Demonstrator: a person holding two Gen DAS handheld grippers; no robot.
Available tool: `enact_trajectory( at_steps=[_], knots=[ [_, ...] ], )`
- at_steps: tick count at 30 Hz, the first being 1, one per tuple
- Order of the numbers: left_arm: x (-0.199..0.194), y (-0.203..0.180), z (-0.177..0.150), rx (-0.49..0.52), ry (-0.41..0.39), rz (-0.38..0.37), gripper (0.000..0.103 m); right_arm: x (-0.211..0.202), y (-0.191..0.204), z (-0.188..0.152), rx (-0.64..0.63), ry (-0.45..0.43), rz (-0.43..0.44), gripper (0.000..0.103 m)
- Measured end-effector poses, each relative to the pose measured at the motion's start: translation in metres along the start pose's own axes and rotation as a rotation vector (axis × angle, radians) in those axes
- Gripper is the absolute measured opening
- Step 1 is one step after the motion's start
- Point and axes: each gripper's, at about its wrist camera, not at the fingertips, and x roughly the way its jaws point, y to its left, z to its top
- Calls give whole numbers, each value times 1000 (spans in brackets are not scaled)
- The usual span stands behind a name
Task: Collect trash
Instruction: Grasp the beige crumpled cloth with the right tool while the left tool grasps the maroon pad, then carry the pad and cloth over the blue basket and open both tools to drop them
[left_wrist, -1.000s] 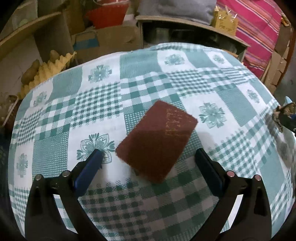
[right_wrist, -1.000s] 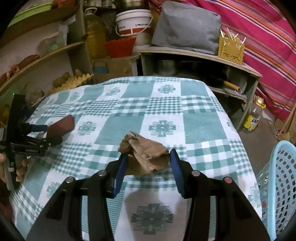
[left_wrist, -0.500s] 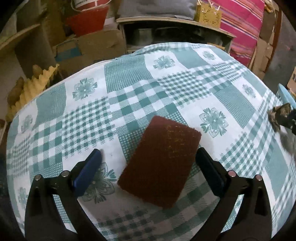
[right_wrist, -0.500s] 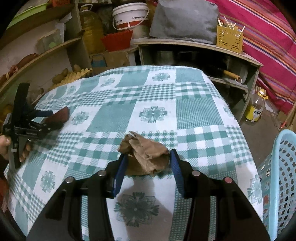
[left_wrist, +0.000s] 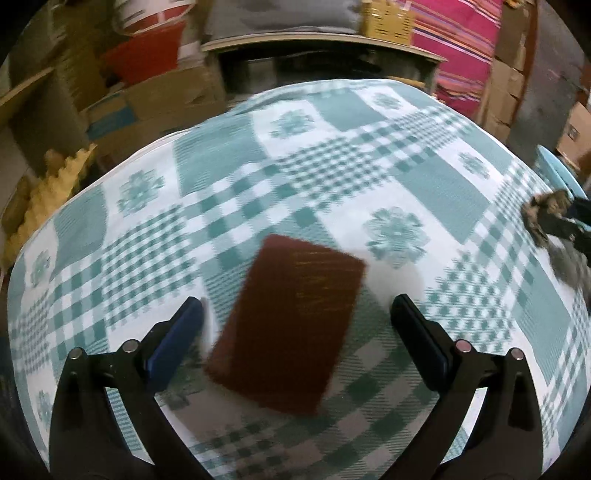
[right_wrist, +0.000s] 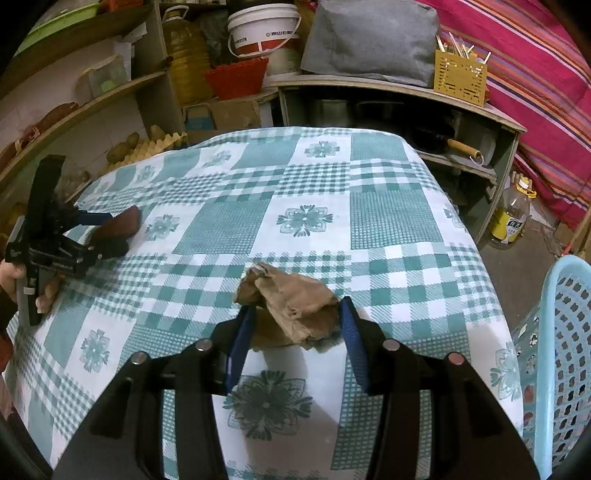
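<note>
A dark red scouring pad (left_wrist: 288, 321) lies on the green checked tablecloth (left_wrist: 332, 177). My left gripper (left_wrist: 297, 304) stands open around it, with a gap between each blue pad and the pad's edges. In the right wrist view that same left gripper (right_wrist: 92, 229) is at the table's left edge, held by a hand, with the scouring pad (right_wrist: 120, 227) at its tips. My right gripper (right_wrist: 297, 310) is shut on a crumpled brown paper (right_wrist: 291, 306) just above the cloth. The brown paper (left_wrist: 546, 206) also shows at the far right of the left wrist view.
A light blue perforated basket (right_wrist: 554, 332) stands beside the table's right edge. Behind the table are shelves with a white bucket (right_wrist: 264, 29), a red tub (right_wrist: 236, 75), a yellow holder (right_wrist: 460, 75) and cardboard boxes. A bottle (right_wrist: 511, 218) stands on the floor at right.
My left gripper rolled and closed in on the scouring pad, which now sits deeper between the open fingers. The right gripper kept its hold on the brown paper and stayed nearly still.
</note>
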Motion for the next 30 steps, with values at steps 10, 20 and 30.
enact_trajectory(
  at_steps=[10,20,30],
  knots=[
    [-5,-20,-2,-20,24,-1,82,-2,-3,0,0,1,4,47],
    [-18,-46,-1,-25,65,110,54,-11,-12,-5,0,-15,13,46],
    [-57,-83,-3,-158,-54,159,54,-44,-33,-16,26,-62,20,46]
  ],
)
